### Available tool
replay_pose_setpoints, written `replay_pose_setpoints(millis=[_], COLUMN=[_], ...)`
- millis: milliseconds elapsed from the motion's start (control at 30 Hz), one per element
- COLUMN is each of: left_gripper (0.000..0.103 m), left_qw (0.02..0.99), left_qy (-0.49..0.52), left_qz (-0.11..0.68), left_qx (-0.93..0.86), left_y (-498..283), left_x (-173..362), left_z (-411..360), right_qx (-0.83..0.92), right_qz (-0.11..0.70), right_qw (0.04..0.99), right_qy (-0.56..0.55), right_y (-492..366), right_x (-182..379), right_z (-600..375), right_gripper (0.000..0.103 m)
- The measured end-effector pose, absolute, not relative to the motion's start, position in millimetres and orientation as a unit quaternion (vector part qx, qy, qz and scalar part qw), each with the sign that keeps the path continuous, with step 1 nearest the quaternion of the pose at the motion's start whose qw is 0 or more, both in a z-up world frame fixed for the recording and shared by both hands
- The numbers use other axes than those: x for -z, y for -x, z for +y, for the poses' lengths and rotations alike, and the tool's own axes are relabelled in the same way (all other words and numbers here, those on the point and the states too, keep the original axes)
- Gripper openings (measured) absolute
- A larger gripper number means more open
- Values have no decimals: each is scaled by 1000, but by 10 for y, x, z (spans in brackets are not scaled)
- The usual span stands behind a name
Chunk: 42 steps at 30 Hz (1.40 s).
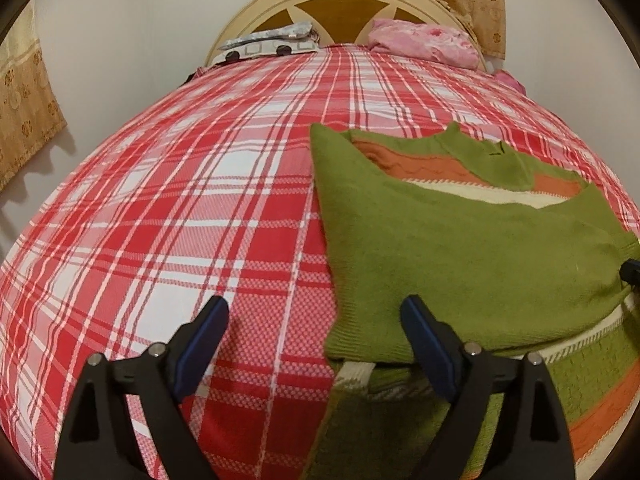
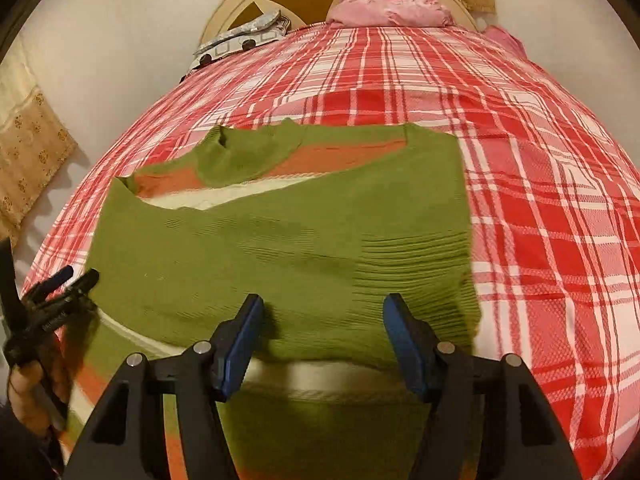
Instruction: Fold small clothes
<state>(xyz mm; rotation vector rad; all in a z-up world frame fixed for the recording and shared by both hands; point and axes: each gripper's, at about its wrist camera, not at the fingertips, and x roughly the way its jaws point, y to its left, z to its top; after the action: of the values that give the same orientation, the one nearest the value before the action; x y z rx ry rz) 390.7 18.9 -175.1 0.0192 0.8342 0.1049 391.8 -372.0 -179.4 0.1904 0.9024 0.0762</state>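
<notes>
nearest my lens on the left side: the left gripper, fingers wide apart, nothing between them. its left finger hangs over bare plaid bed cover; its right finger sits over the near left corner of the green sweater. no pinch on the cloth that i can see.

sweater: green knit with orange and cream bands, lying on the bed, already doubled over. the upper green layer covers most of it, and the striped part shows at the far edge by the collar and along the near edge below the fold. from the left fingers it lies ahead and to the right. its long axis looks to run across the bed, left to right, though the fisheye bends things, so that is a loose read.

right gripper: fingers parted, sitting low over the near hem of the folded layer, cloth beneath the gap but not clamped. frame is motion-blurred, so i cannot tell whether the pads brush the knit. this hand is squarely over the sweater; the left is at its edge, seen at far left of the right view.

my judgement: next fold turns on the near edge, both hands about level with it.

containers: none in view. at the headboard a grey patterned bundle and pink bedding, well apart from the work.
</notes>
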Motion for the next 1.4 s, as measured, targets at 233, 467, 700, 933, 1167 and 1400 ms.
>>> replay_pose_setpoints(millis=[233,467,700,933,1167,1400], left_gripper=[91,91,92,92,92,92], left_qw=[913,912,911,912,915,922], left_qy=[-12,-21,-16,-40,-37,-15], left_qz=[405,405,408,403,400,386], left_qx=[-54,-58,-58,-64,-42,-29], left_y=[-3889,-3873,-3839,-3821,-3602,-3199], left_x=[1762,1762,1771,1754,1676,1522], left_z=[188,164,167,102,89,150], right_qx=[-29,-21,-20,-7,9,8], right_qz=[436,429,426,431,430,412], right_qw=[896,901,901,900,900,910], right_qy=[-77,-65,-80,-73,-64,-50], right_y=[-3773,-3725,-3667,-3631,-3515,-3136], right_x=[1745,1761,1794,1844,1730,1572], right_z=[-3805,-3796,-3849,-3848,-3776,-3683], right_gripper=[62,62,62,62,63,63])
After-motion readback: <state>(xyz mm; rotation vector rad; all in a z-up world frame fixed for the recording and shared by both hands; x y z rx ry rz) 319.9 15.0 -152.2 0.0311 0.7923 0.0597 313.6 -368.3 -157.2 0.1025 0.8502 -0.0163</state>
